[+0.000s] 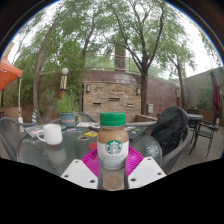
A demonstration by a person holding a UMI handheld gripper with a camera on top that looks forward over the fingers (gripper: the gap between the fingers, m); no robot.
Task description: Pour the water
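Bottle in the claw, cup waiting on the table

Bottle (113,150) with a green cap and a green round logo stands upright between the two fingers, and both pink pads (92,160) seem to press on its sides, so the gripper (113,172) is clamped on the bottle. It holds the body low, under the label, and the neck and cap stay free above the fingers. I judge this is a good hold for pouring, because the weight sits inside the grip and the mouth can tip forward without touching the fingers. The cap looks closed, so in my opinion no liquid can come out before somebody opens it; whether the bottle has water or another drink, I cannot tell.

White cup (50,133) with a handle stands on the glass table (70,150), beyond the fingers and to the left of the bottle, well apart from it. It is upright with its mouth open to above, probably because it must receive the pour. A second pale thing stands behind the bottle on the right, too unclear to name. A dark chair (172,128) is at the right of the table, and trees and a brick wall (112,95) close the yard behind.

The pouring is not yet started: the bottle is vertical and far from the cup
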